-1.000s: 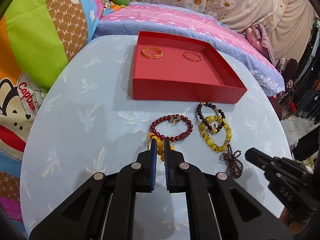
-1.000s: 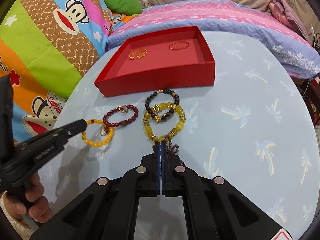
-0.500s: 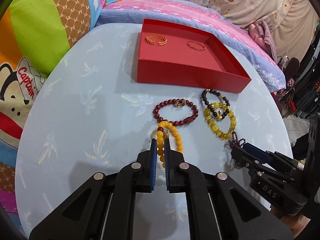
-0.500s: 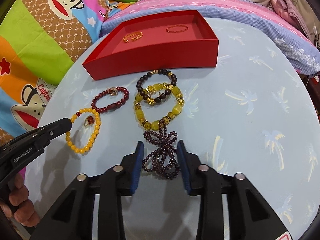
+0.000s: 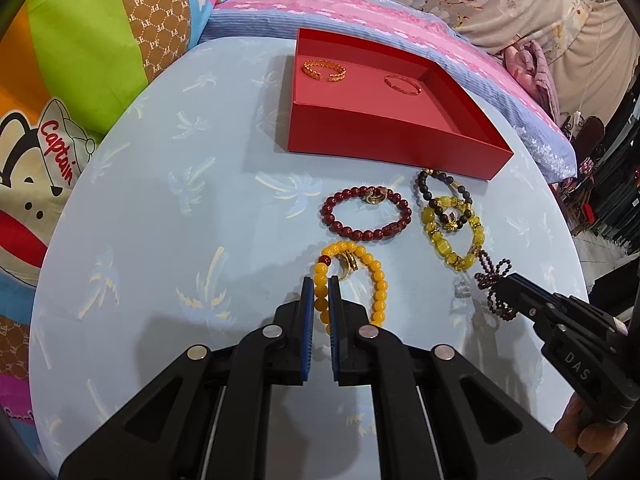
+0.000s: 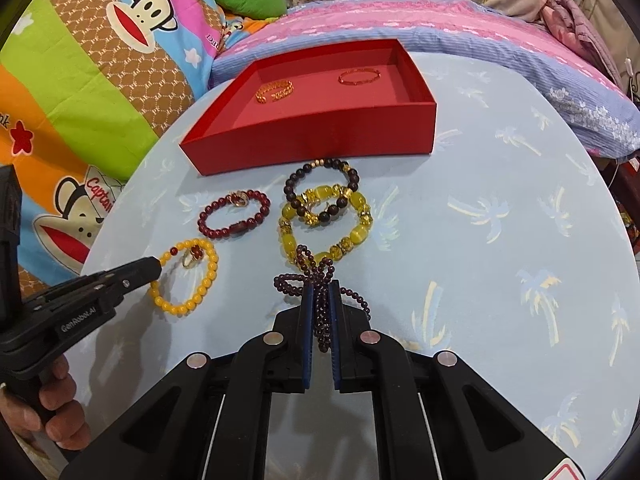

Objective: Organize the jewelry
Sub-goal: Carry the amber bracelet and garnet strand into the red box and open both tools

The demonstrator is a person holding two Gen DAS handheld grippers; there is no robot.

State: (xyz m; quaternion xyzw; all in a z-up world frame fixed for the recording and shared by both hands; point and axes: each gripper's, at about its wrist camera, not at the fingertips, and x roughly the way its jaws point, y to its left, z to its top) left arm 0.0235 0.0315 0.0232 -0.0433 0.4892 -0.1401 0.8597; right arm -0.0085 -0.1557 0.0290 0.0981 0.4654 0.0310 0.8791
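On the near part of the round table (image 5: 140,208), covered in pale blue cloth with palm prints, lie the loose pieces. The yellow bead bracelet (image 5: 352,280) is a ring of round amber-yellow beads with one dark red bead and a small gold ring (image 5: 347,263) resting inside its far end; its oval runs near to far. The left gripper (image 5: 321,288) is nearly closed, its blue-padded fingers pinching the left side of that bracelet. To the right, the garnet bead strand (image 6: 316,284) is a tangle of tiny dark purple beads looped like a bow, stretched near to far, its far loops touching the chunky yellow bracelet (image 6: 324,224). The right gripper (image 6: 321,292) is closed to a narrow gap around the strand's middle.

Beyond these, the dark red bracelet (image 5: 366,218) lies flat with a gold charm at its far edge, its oval running left to right. The black bead bracelet (image 5: 442,194) overlaps the far end of the chunky yellow one.

At the far side sits the red tray (image 5: 384,136), shallow and square. Inside, near its far wall, are a gold chain cuff (image 5: 323,70) on the left and a thin red-gold bangle (image 5: 402,84) on the right, well apart.
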